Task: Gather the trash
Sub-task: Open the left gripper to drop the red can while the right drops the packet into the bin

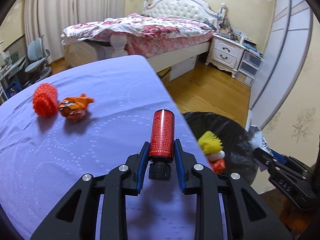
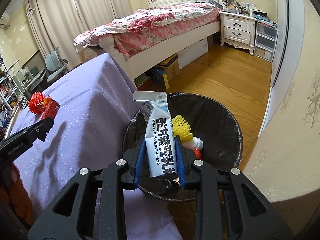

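Left gripper (image 1: pixel 161 150) clamps red bottle (image 1: pixel 162 134), cap toward wrist, right gripper (image 2: pixel 161 150) pinches milk-powder sachet (image 2: pixel 158 138) lengthwise over black-lined bin (image 2: pixel 220 120)

Floral bed (image 1: pixel 152 30), white nightstand (image 1: pixel 227 53), wooden floor (image 1: pixel 210 92), cream curtains (image 1: pixel 66 16).

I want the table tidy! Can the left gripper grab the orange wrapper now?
Probably not yet. The left gripper already has its jaws shut on the red bottle. The orange wrapper lies in the open on the purple tablecloth, beside the spiky ball.
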The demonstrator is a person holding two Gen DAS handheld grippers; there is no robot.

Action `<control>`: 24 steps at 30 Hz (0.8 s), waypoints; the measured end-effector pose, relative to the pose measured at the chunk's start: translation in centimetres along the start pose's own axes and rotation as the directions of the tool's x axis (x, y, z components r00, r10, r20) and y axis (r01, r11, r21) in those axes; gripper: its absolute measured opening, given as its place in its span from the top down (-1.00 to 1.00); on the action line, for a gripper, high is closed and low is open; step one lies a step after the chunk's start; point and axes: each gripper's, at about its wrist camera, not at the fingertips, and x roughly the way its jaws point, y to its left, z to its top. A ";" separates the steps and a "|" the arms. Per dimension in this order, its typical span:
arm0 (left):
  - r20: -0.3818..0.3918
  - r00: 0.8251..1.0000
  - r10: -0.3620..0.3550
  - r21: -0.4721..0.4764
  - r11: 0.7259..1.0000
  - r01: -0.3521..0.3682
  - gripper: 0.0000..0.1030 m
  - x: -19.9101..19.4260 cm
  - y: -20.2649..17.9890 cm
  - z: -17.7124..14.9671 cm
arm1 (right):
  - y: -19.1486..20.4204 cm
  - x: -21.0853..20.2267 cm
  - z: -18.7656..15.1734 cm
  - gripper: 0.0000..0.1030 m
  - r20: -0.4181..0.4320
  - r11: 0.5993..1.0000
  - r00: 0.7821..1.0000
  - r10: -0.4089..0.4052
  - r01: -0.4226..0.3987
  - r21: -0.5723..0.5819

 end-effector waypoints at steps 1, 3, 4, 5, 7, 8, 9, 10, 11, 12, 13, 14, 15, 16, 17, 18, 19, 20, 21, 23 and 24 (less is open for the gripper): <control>0.000 1.000 -0.007 0.013 1.000 0.007 0.47 0.1 -0.7 0.1 | -0.2 -0.1 0.1 0.47 0.004 1.000 1.000 -0.004 0.004 0.004; -0.006 1.000 -0.022 0.033 0.999 0.022 0.47 0.5 -2.1 0.0 | -0.7 -0.2 0.1 0.47 0.010 1.000 1.000 -0.010 0.010 0.010; -0.009 1.000 -0.028 0.042 0.999 0.028 0.47 0.7 -2.7 0.0 | -0.9 -0.2 0.2 0.47 0.013 1.000 1.000 -0.013 0.012 0.012; -0.012 0.999 -0.032 0.052 0.998 0.033 0.47 1.0 -3.3 0.0 | -1.1 -0.3 0.2 0.47 0.016 1.000 1.000 -0.016 0.016 0.013; -0.021 0.999 -0.041 0.065 0.997 0.042 0.47 1.4 -4.3 0.0 | -1.6 -0.3 0.4 0.47 0.022 1.000 0.999 -0.024 0.024 0.015; -0.027 0.999 -0.045 0.071 0.996 0.047 0.47 1.7 -4.8 0.0 | -1.8 -0.2 0.5 0.47 0.025 0.999 0.999 -0.027 0.027 0.017; -0.031 0.998 -0.047 0.076 0.996 0.050 0.47 1.9 -5.3 0.1 | -2.0 -0.2 0.6 0.47 0.025 0.999 0.999 -0.029 0.028 0.017; -0.034 0.998 -0.048 0.082 0.995 0.050 0.47 2.1 -5.7 0.1 | -2.3 -0.1 0.7 0.47 0.027 0.999 0.999 -0.033 0.033 0.018; -0.035 0.998 -0.047 0.090 0.995 0.050 0.47 2.2 -6.1 0.1 | -2.4 0.0 0.8 0.47 0.028 0.999 0.999 -0.036 0.036 0.017; -0.036 0.998 -0.046 0.098 0.994 0.049 0.47 2.4 -6.5 0.2 | -2.6 0.1 0.9 0.47 0.031 0.999 0.999 -0.042 0.041 0.017; -0.037 0.998 -0.045 0.105 0.993 0.049 0.47 2.5 -6.9 0.2 | -2.8 0.1 0.9 0.46 0.031 0.999 0.999 -0.044 0.043 0.018; -0.039 0.998 -0.044 0.110 0.993 0.048 0.47 2.7 -7.2 0.3 | -3.0 0.2 1.0 0.46 0.031 0.999 0.998 -0.045 0.045 0.021; -0.041 0.998 -0.042 0.117 0.992 0.046 0.47 2.9 -7.5 0.3 | -3.3 0.3 1.1 0.45 0.031 0.999 0.998 -0.048 0.047 0.026; -0.041 0.998 -0.039 0.121 0.992 0.044 0.47 3.0 -7.7 0.4 | -3.4 0.4 1.2 0.45 0.031 0.998 0.998 -0.050 0.049 0.029; -0.042 0.998 -0.037 0.126 0.991 0.042 0.47 3.2 -7.9 0.4 | -3.7 0.5 1.3 0.44 0.031 0.998 0.998 -0.052 0.051 0.033; -0.044 0.998 -0.036 0.129 0.991 0.041 0.47 3.3 -8.1 0.5 | -3.9 0.6 1.4 0.44 0.029 0.998 0.998 -0.055 0.054 0.037; -0.045 0.998 -0.035 0.132 0.990 0.041 0.47 3.5 -8.3 0.6 | -4.0 0.6 1.5 0.43 0.029 0.998 0.998 -0.059 0.057 0.040; -0.046 0.998 -0.035 0.136 0.990 0.041 0.47 3.6 -8.4 0.6 | -4.4 0.7 1.6 0.43 0.031 0.997 0.997 -0.067 0.066 0.045; -0.048 0.998 -0.034 0.141 0.989 0.041 0.46 3.7 -8.6 0.7 | -4.4 0.7 1.7 0.43 0.031 0.996 0.997 -0.071 0.070 0.047; -0.052 0.998 -0.030 0.147 0.988 0.037 0.22 3.8 -8.7 0.6 | -4.8 0.8 1.7 0.39 0.029 0.996 0.997 -0.077 0.075 0.055; -0.049 0.998 -0.027 0.146 0.989 0.034 0.11 3.8 -8.7 0.6 | -4.8 0.8 1.8 0.34 0.031 0.995 0.996 -0.081 0.079 0.057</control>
